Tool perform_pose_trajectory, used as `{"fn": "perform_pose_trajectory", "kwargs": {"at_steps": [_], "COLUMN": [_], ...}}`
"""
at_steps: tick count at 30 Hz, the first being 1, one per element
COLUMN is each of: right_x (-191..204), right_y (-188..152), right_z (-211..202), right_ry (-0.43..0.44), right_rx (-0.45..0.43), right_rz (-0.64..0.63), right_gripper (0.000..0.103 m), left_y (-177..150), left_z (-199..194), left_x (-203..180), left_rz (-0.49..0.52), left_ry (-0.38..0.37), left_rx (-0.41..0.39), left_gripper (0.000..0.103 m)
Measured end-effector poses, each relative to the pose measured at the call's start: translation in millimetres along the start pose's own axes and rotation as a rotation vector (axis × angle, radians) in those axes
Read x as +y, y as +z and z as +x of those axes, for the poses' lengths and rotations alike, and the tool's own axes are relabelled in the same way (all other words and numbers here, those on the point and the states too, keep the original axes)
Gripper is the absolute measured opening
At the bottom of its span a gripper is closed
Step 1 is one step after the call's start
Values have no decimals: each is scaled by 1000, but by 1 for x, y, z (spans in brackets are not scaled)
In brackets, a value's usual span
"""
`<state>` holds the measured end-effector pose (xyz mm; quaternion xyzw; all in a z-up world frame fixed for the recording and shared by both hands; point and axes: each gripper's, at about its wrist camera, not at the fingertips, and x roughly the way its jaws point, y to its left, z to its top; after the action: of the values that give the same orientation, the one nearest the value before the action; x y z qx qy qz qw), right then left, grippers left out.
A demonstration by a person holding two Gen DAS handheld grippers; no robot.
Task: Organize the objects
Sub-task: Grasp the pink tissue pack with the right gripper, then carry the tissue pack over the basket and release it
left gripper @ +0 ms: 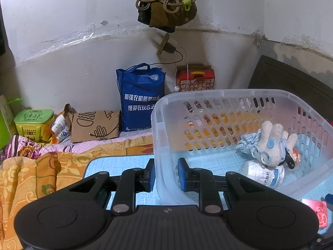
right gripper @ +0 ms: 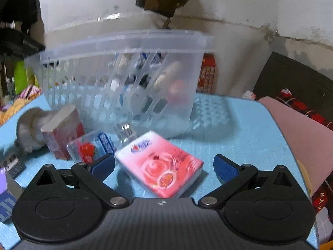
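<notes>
A clear plastic basket [left gripper: 229,94] stands on the blue table [left gripper: 116,166]. My left gripper [left gripper: 165,171] is shut on its near wall, one blue pad outside and one inside. Inside the basket lie a beige plush toy [left gripper: 270,143] and a white bottle [left gripper: 264,174]. In the right wrist view my right gripper [right gripper: 164,160] hangs open low over the table [right gripper: 239,141]. A pink tissue pack [right gripper: 160,164] lies flat between its wide-spread fingers, and the pads are clear of it. The basket [right gripper: 124,41] stands just behind the pack.
Left of the tissue pack sit a strawberry-printed packet [right gripper: 91,145], a red carton [right gripper: 62,131], a second plush toy [right gripper: 29,129] and a small grey gadget [right gripper: 13,164]. A pink sheet [right gripper: 301,135] borders the table's right edge. Bedding, a blue bag [left gripper: 141,95] and boxes line the wall.
</notes>
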<state>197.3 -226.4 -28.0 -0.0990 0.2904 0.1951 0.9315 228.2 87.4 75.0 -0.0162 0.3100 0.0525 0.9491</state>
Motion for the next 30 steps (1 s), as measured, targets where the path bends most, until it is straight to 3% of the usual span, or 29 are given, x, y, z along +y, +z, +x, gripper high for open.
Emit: {"fn": "perform_pose_trajectory", "kwargs": {"at_steps": [6,9,12,22,30], "right_x": [3,4,3,-8,-35], "right_y": [0,-1,-1,6,-3], "right_z": [2,4,2,-31,-88], "right_ry": [9,8,4,-54,-5], "right_rx": [20,24,11,-142,-297], "right_rz": [-18,-22,-19,40,175], "right_gripper": [103,92,88,88,88], "left_y": [0,0,0,0,0], "left_z": [0,1,0,1,3], "left_x": [1,0,0,-1,-2], "left_rz": [0,1,1,-1,3], "left_ry": [-5,-5,-5,-10,-2], "left_rx": [1,2,2,3,3], "left_gripper": [28,28,28,28,28]}}
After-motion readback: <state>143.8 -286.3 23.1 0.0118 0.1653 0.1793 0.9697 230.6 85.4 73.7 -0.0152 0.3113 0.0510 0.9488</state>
